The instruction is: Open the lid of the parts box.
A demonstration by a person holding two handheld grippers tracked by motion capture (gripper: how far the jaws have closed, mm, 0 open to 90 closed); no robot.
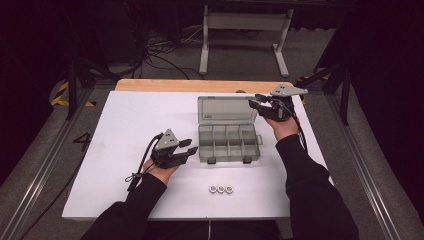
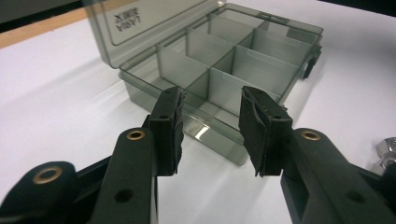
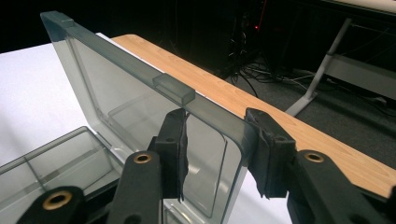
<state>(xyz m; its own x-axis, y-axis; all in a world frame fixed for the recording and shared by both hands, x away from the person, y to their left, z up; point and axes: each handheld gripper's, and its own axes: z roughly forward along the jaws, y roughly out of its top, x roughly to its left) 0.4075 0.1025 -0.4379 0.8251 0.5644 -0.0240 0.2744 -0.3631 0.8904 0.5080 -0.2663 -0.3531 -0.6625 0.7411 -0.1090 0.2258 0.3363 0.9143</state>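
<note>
— Smoke-grey plastic box [image 1: 228, 142] sits mid-table on the white sheet [image 1: 125, 130], its lid [image 1: 225, 109] swung up and standing near upright behind the tray. What step do you make it?

— Opening, I'd say, or just finishing it. The right gripper [image 1: 256, 102] is at the lid's far right corner. In the right gripper view the jaws stand apart with the lid's edge [image 3: 205, 109] between them; one pad looks close to the plastic, but I can't tell whether either truly presses on it.

— And the left gripper [image 1: 189, 146]?

— Just beside the tray's left wall, low over the sheet, jaws spread wide and holding nothing. In its own view the near wall [image 2: 210, 128] lies right ahead of the pads.

— So next?

— My guess: let the lid rest back, then go for the three nuts [image 1: 220, 189] lying in a row near the table's front edge, well apart from the box. They'd want a narrow, careful pinch. The compartments look empty.

— Room to move?

— Plenty of bare sheet left and front. The tight spots are behind the lid, where the wooden strip [image 1: 190, 86] marks the table's back edge, and the right side, where the box sits nearer the sheet's border.
</note>
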